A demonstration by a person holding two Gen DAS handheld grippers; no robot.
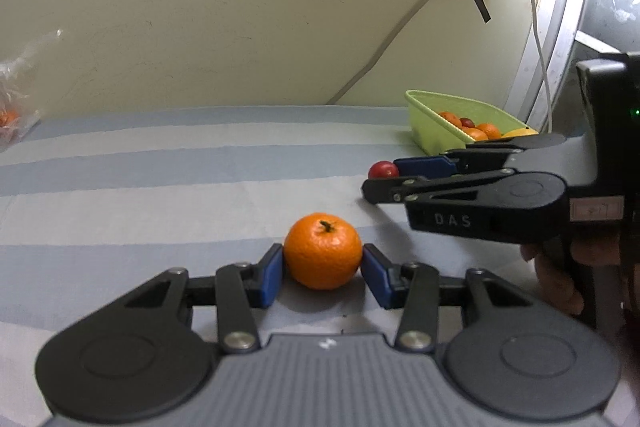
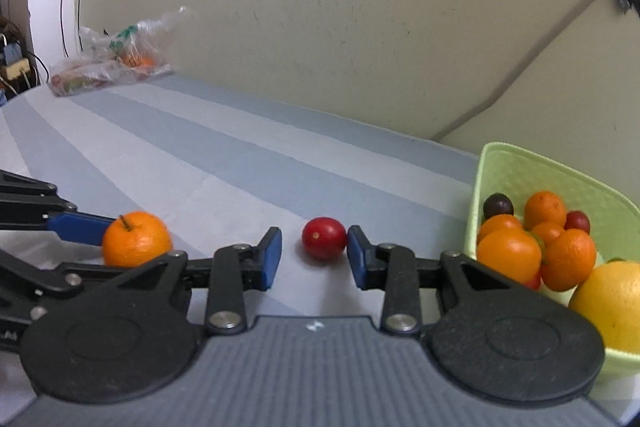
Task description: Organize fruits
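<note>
Your green basket [image 2: 520, 171] sits at the right end of the striped desk [image 2: 224, 163], against the wall, and it's filling up. In the right wrist view I count five oranges [image 2: 508, 253] piled inside, one dark plum-coloured fruit [image 2: 498, 205] at the back, one small red fruit [image 2: 578, 221] beside it, and one big yellow citrus [image 2: 616, 301] at the near edge. A sliver of red shows low in the pile, too hidden to name.

Over at the far left of the desk there's a clear plastic bag [image 2: 116, 63] with something orange inside; I can't count what's in it.

Two fruits lie loose on the desk. Your left gripper [image 1: 323, 269] has the single orange [image 1: 322, 251] right between its blue pads [image 1: 272, 275], stem up, resting on the cloth; the jaws are closed against both sides of it.

Your right gripper [image 2: 314, 255] is low over the desk, just left of the basket, with the single red tomato [image 2: 324, 237] sitting between its tips. Those jaws stand apart, a gap showing on the left side of the tomato, the right pad close to it. From the left wrist view the tomato [image 1: 383, 170] peeks out beyond the right gripper [image 1: 384, 179].
</note>
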